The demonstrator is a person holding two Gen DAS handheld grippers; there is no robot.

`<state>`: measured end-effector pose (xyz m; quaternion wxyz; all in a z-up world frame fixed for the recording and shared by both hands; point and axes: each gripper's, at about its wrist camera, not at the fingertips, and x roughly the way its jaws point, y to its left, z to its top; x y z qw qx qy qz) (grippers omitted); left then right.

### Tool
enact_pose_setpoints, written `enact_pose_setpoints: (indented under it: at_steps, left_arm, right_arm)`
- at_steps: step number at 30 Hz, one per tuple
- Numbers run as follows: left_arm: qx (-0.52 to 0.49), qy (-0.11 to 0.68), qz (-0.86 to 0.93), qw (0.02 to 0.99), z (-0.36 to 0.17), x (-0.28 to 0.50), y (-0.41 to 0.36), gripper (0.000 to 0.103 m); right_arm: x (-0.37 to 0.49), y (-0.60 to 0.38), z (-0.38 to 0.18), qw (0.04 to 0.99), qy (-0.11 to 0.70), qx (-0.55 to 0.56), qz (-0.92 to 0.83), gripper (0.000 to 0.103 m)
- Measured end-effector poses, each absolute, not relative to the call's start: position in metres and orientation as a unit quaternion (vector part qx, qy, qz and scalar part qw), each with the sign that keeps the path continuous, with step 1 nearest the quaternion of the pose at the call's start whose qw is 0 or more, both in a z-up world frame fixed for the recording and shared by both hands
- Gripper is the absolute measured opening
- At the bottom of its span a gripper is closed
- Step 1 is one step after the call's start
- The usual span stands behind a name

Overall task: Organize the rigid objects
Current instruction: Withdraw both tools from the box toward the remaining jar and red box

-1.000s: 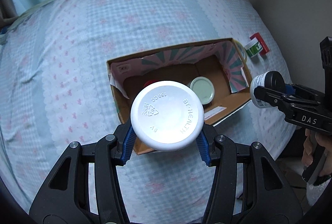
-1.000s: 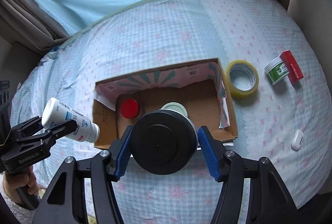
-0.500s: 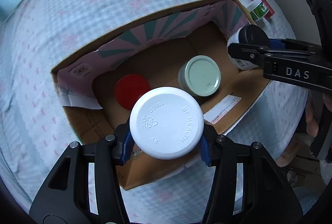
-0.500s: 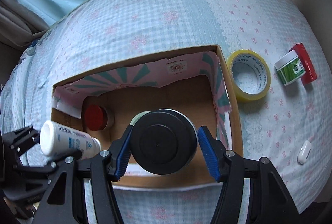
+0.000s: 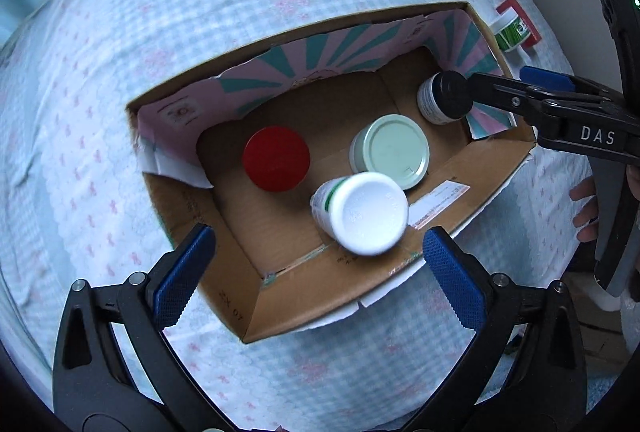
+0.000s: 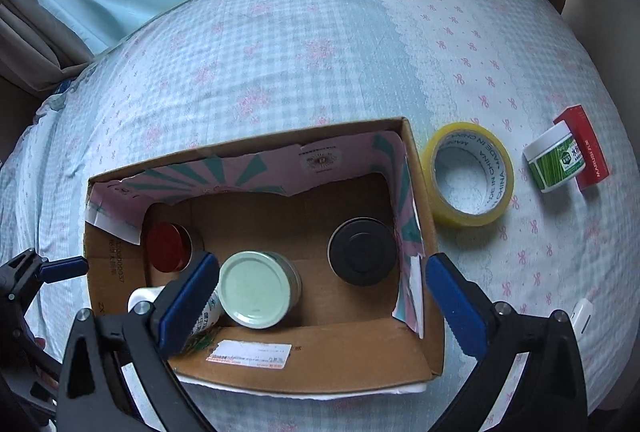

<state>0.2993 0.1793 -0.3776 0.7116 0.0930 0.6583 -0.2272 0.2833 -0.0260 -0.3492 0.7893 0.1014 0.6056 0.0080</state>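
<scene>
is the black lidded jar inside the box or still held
Inside the box. The black-lidded jar stands on the cardboard box floor, and the right gripper jaws, just opened, are clear of it.

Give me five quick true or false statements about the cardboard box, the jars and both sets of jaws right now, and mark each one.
1. The cardboard box holds four containers. True.
2. The yellow tape roll lies inside the box. False: it lies on the bedspread beside the box.
3. The left gripper grips the white-capped bottle. False: its jaws stand open, the bottle free in the box.
4. The right gripper has open jaws, clear of the black-lidded jar. True.
5. The red-lidded jar is outside the box. False: it is inside.
</scene>
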Motion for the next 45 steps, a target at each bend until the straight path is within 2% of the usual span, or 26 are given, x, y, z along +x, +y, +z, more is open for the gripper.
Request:
enact_pose_setpoints:
  at_steps: [10,26,35,45]
  left_arm:
    - [0.075,0.634,-0.214,0.739,-0.338,0.279,0.195,0.103]
    - [0.043,0.563,-0.175,0.806,-0.224,0.189,0.217,0.103]
    - [0.018,0.522,-0.169,0.836,-0.186,0.148,0.176,0.103]
    - [-0.012,0.506,-0.124,0.853,-0.182,0.119,0.070,0.103]
  right_arm:
    - [0.263,-0.026,-0.313,0.803,0.586,0.103,0.009,0.103]
    - [0.170,-0.013,-0.199,0.825,0.555,0.103,0.012,0.103]
    - [0.112,-0.061,-0.164,0.831,0.548,0.086,-0.044,0.103]
    - [0.081,-0.174,-0.159,0.844,0.529,0.081,-0.038,0.103]
